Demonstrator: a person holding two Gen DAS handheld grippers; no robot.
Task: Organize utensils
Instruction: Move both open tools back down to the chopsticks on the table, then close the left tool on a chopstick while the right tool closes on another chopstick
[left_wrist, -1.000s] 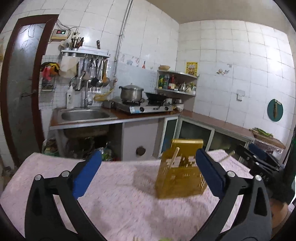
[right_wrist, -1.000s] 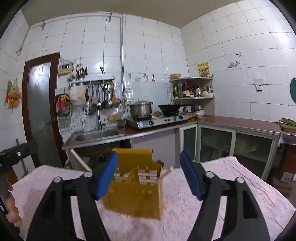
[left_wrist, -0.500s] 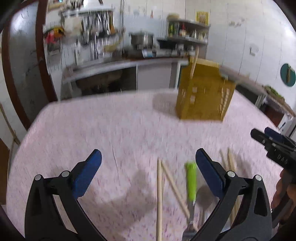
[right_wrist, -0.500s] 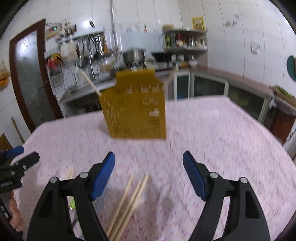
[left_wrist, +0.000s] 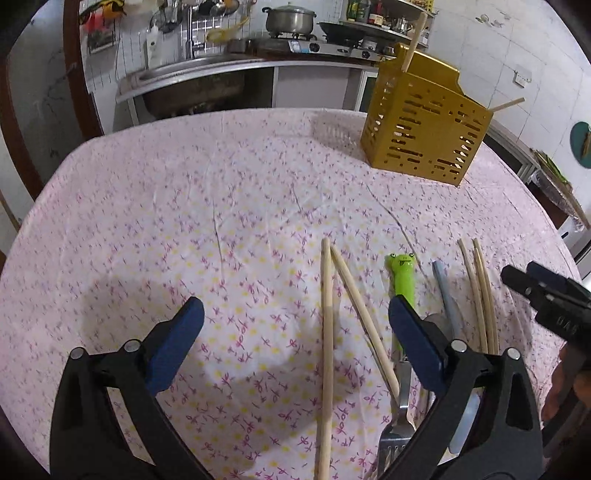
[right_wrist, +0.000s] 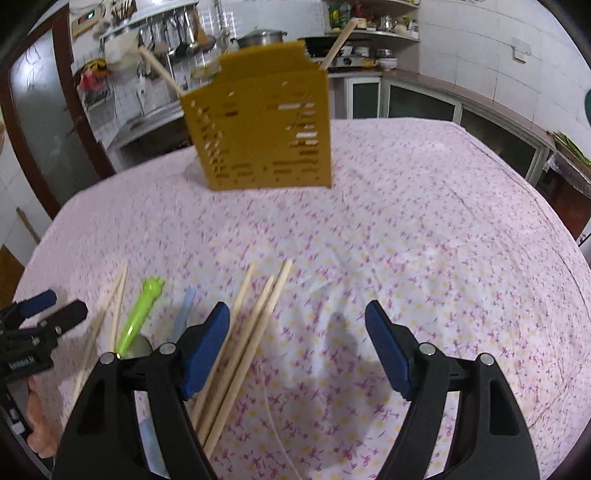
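A yellow slotted utensil holder stands at the far side of the table with two chopsticks poking out. On the pink flowered cloth lie loose utensils. Two wooden chopsticks rest below my open left gripper. Right of them are a green frog-handled fork, a blue-grey handled utensil and several thin chopsticks. My right gripper is open above the cloth, and three chopsticks lie by its left finger. The green handle is further left. Neither gripper holds anything.
The table's cloth spreads wide to the left and middle. Behind the table are a sink, a stove with a pot and low cabinets. A dark door stands at the far left.
Both grippers have tipped downward and sunk toward the table. The loose utensils have come into view, and the yellow holder has shifted up in both views.
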